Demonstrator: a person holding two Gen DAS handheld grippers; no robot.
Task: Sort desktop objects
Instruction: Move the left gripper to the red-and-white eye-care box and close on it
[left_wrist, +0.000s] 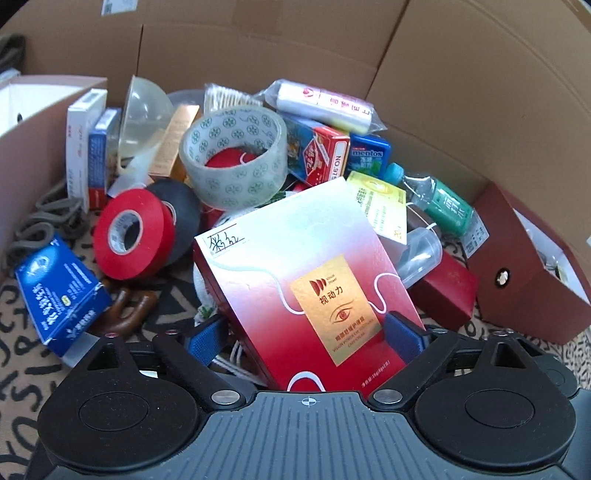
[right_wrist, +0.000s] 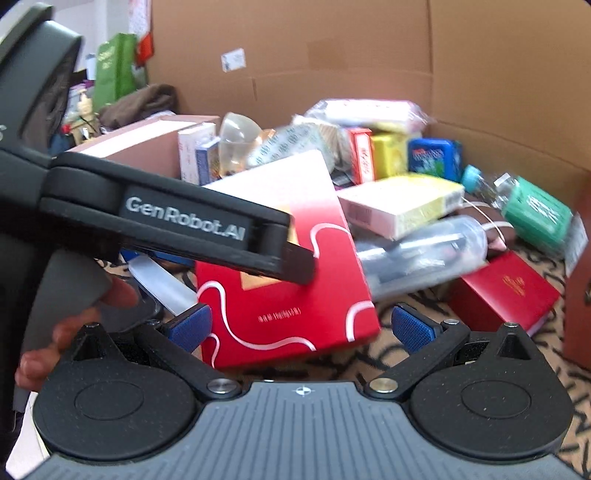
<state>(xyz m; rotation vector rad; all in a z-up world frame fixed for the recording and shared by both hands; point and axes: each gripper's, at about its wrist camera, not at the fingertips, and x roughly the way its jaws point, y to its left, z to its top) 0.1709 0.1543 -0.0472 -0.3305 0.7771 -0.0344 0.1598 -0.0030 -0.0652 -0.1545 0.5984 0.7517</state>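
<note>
Left gripper (left_wrist: 308, 326) clamped the red box (left_wrist: 310, 280) at centre frame, long axis pointing away, while the right gripper (right_wrist: 301, 328) hung open just below it.

The left gripper (left_wrist: 308, 330) is built of matte black plastic: two round, dished hubs sit either side of a ribbed grey centre plate marked with a small white crosshair, and angled black links run forward from silver rivets to fingers (left_wrist: 400, 334) faced with blue, finely textured pads. Small pinkish screw heads cap the triangular housings. The right gripper (right_wrist: 301, 326) has the same make, with blue pads (right_wrist: 410, 326) and silver rivets. Seen from the right wrist, the left gripper's side bears "GenRobot.AI" in silver letters, above a grey handle wrapped by a bare-skinned hand (right_wrist: 70, 325).
</note>
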